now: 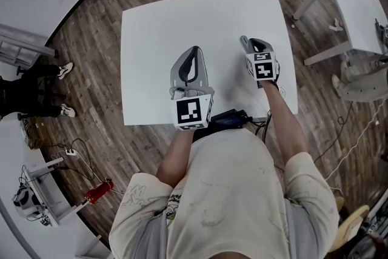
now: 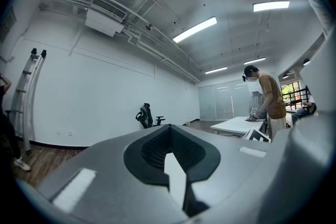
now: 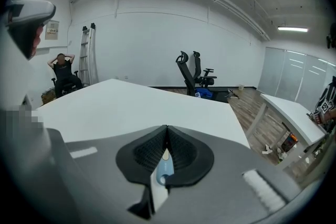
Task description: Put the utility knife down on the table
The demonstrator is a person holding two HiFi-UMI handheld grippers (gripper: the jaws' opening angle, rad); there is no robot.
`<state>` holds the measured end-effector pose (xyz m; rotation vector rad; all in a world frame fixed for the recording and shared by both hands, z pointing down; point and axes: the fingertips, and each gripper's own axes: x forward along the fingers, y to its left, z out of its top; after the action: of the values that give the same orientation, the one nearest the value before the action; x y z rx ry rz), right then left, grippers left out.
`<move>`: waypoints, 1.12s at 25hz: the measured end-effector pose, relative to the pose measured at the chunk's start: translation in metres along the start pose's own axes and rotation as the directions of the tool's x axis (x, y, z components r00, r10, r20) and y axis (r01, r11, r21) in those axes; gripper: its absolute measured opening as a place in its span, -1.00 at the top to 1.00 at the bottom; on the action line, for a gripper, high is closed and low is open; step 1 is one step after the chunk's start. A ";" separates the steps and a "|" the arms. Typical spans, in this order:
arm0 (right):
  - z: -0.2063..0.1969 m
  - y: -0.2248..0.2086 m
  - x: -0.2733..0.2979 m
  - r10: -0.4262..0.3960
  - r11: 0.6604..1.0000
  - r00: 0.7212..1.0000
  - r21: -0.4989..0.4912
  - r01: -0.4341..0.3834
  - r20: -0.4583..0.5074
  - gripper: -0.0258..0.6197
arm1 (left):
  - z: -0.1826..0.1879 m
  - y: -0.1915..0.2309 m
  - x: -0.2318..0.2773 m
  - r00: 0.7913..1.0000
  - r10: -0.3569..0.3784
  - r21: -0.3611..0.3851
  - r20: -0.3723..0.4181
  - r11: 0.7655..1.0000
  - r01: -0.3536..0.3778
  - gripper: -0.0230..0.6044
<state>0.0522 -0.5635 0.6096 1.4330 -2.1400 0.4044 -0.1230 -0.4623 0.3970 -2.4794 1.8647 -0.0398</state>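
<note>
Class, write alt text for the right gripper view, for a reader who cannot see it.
The right gripper is shut on a slim light-blue utility knife, over a white table. A black office chair stands beyond it.

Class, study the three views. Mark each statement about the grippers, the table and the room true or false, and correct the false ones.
1. The right gripper is closed on a pale blue thing, apparently the utility knife. True.
2. The left gripper has its jaws wide apart. False: its jaws meet at the tips, with nothing between them.
3. The knife lies on the white table between the two grippers. False: the head view shows no knife on the table, and the blue thing sits in the right gripper's jaws.
4. A black office chair stands beyond the far edge of the table. True.
</note>
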 end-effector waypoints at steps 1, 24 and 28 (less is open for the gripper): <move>0.002 0.000 0.000 0.000 1.000 1.000 0.000 0.000 0.007 0.90 | -0.001 0.001 0.001 1.000 -0.001 0.000 -0.001 1.000 0.001 0.89; 0.081 0.004 -0.054 -0.021 1.000 0.963 0.023 0.015 0.267 0.90 | -0.001 0.004 0.006 1.000 -0.005 0.000 -0.007 1.000 0.005 0.89; 0.102 0.003 -0.073 -0.025 1.000 0.944 0.019 0.019 0.330 0.90 | 0.002 0.003 0.007 1.000 -0.009 0.001 0.000 1.000 0.009 0.89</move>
<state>0.0448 -0.5598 0.4846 1.6275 -2.3823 0.1807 -0.1242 -0.4695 0.3949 -2.4869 1.8534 -0.0402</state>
